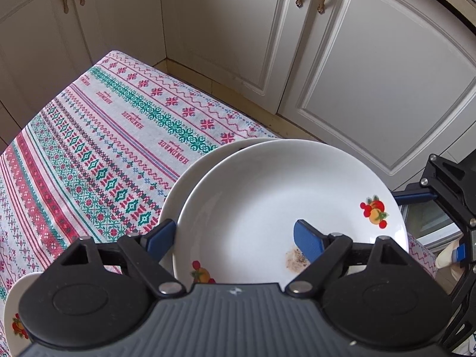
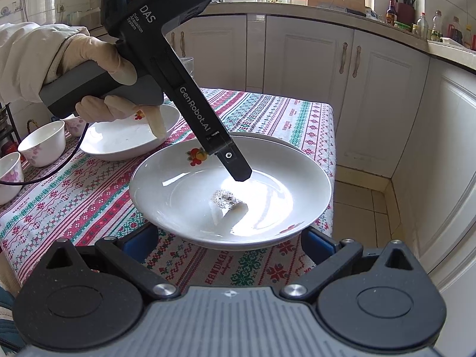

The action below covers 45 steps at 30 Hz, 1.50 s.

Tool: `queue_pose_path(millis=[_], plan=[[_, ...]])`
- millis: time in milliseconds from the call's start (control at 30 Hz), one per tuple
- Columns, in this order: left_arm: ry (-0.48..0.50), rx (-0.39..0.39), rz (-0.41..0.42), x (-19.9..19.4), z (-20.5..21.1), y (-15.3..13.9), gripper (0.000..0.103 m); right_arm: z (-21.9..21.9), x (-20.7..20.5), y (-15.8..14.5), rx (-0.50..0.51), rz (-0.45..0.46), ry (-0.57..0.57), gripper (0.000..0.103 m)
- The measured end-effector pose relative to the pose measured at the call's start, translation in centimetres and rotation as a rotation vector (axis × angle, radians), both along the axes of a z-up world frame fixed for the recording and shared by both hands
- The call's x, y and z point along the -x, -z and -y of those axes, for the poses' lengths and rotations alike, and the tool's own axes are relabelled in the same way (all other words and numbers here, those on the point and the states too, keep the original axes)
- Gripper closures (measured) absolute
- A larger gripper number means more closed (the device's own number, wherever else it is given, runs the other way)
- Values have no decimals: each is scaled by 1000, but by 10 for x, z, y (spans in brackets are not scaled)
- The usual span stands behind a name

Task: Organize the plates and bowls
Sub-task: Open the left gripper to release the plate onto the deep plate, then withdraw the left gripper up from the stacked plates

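A white fruit-print plate (image 1: 267, 196) sits on top of a second white plate (image 1: 190, 175) on the patterned tablecloth. My left gripper (image 1: 235, 238) is open, one blue finger (image 1: 160, 233) outside the top plate's rim and the other (image 1: 306, 238) inside it near a brown stain (image 1: 296, 260). In the right wrist view the same top plate (image 2: 184, 184) lies just beyond my right gripper (image 2: 229, 245), which is open with its fingers under the near rim. The left gripper's finger (image 2: 238, 169) reaches down into the plate.
A third fruit-print plate (image 2: 119, 139) and white floral bowls (image 2: 44, 141) stand at the table's left. White cabinets (image 1: 372, 74) surround the table. The tablecloth (image 1: 104, 136) stretches to the far left. The table's right edge (image 2: 331, 160) drops to tiled floor.
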<state>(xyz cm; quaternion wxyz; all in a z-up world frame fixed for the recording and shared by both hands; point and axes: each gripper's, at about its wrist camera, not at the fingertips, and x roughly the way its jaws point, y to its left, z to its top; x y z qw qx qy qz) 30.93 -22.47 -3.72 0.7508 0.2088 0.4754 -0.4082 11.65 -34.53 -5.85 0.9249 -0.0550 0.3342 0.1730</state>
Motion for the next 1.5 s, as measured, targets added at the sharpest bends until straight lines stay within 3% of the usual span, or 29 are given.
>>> queue_pose_path(millis=[367, 467, 933, 1100, 1333, 1500], plan=[[-38, -10, 49, 4, -12, -7, 16, -1, 7, -6, 7, 16, 9, 0], [-62, 17, 39, 6, -21, -12, 16, -1, 11, -10, 9, 25, 12, 0], [-190, 135, 166, 74, -68, -62, 12, -13, 41, -32, 16, 84, 15, 0], [-280, 171, 264, 112, -87, -69, 7, -18, 52, -39, 4, 112, 6, 0], [-510, 191, 450, 161, -115, -53, 4, -27, 60, -44, -6, 120, 6, 0], [-635, 164, 450, 172, -130, -25, 3, -36, 65, -46, 4, 121, -14, 0]])
